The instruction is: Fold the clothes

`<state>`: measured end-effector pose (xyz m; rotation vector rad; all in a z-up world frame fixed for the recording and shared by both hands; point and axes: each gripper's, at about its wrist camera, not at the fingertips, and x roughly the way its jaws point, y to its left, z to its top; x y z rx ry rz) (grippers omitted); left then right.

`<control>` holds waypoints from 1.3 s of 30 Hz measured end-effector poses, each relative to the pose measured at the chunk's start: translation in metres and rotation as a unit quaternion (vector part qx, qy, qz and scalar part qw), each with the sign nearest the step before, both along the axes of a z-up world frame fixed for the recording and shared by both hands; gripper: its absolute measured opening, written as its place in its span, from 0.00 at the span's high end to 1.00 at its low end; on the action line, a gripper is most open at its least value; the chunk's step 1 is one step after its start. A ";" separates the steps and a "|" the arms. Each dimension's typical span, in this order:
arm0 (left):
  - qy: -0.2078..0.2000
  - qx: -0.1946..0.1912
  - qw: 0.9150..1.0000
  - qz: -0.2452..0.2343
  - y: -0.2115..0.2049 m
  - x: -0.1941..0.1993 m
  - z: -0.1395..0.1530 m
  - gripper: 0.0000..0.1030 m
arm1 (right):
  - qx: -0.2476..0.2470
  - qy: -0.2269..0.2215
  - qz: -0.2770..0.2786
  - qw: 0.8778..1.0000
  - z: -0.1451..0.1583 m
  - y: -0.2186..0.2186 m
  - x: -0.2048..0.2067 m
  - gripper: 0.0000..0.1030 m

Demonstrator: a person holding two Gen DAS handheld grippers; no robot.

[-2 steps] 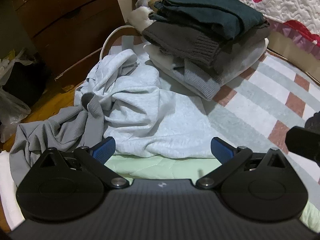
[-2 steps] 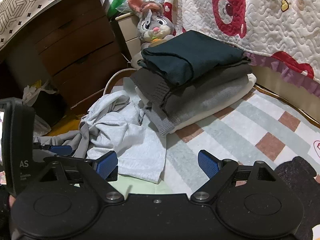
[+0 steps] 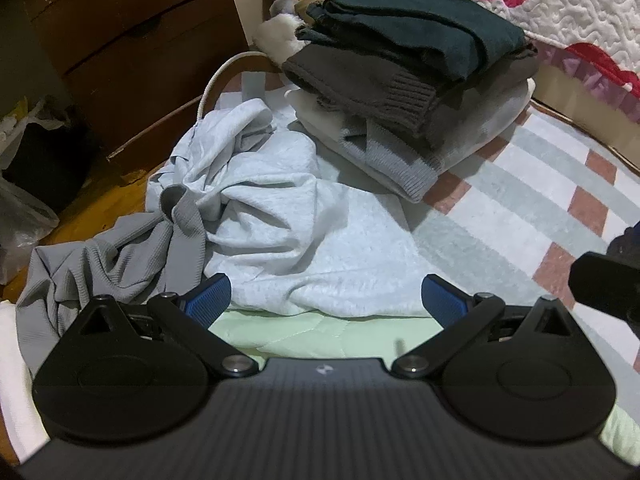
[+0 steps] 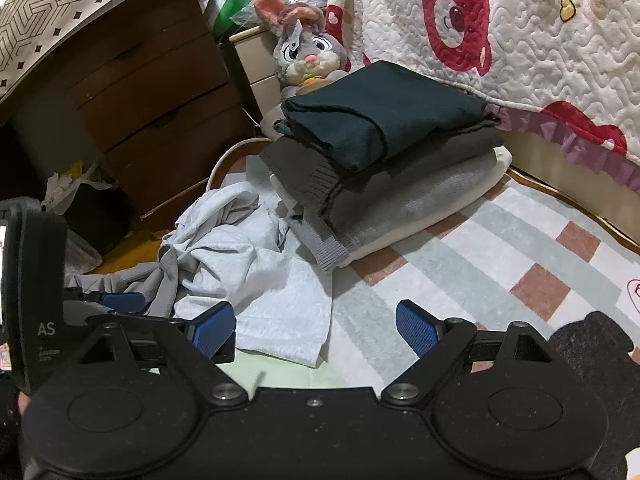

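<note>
A crumpled light grey sweatshirt [image 3: 280,220] lies on the striped rug, with a darker grey ribbed garment [image 3: 100,264] tangled at its left. A pale green cloth [image 3: 320,332] lies under the near edge. My left gripper [image 3: 326,300] is open and empty, just in front of the sweatshirt's near hem. My right gripper [image 4: 316,330] is open and empty, over the sweatshirt's [image 4: 256,272] right corner; the left gripper's body [image 4: 32,292] shows at its left. A stack of folded clothes [image 3: 400,80] [image 4: 380,168] sits behind, dark green on top.
A brown chest of drawers [image 4: 152,92] stands at the left with a plastic bag [image 3: 24,216] by it. A plush rabbit [image 4: 304,52] leans behind the stack. A quilted bedspread [image 4: 520,40] hangs at the right. The striped rug [image 4: 500,260] extends right. A dark object [image 4: 592,348] lies near right.
</note>
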<state>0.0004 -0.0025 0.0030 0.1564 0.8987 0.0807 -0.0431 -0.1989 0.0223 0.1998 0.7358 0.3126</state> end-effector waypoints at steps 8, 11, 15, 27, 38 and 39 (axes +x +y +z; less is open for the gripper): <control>-0.019 -0.021 1.000 0.012 0.007 -0.005 0.004 0.00 | 0.041 0.014 0.014 0.999 -0.004 -0.005 0.001 0.12; -0.014 -0.027 1.000 0.008 0.013 -0.003 0.000 0.00 | 0.046 0.018 0.016 0.999 -0.007 -0.004 0.002 0.12; -0.008 -0.028 1.000 0.002 0.014 -0.004 -0.004 0.00 | 0.045 0.016 0.013 0.999 -0.006 -0.003 0.002 0.12; -0.020 -0.043 0.999 -0.002 0.018 -0.005 0.000 0.03 | 0.044 0.015 0.008 0.999 -0.004 0.000 0.001 0.12; -0.017 -0.058 0.998 -0.009 0.017 -0.003 0.000 0.05 | 0.054 0.015 -0.004 0.998 -0.004 -0.005 0.000 0.12; -0.016 -0.056 0.998 -0.009 0.016 -0.003 -0.001 0.05 | 0.056 0.016 -0.008 0.998 -0.004 -0.005 0.001 0.12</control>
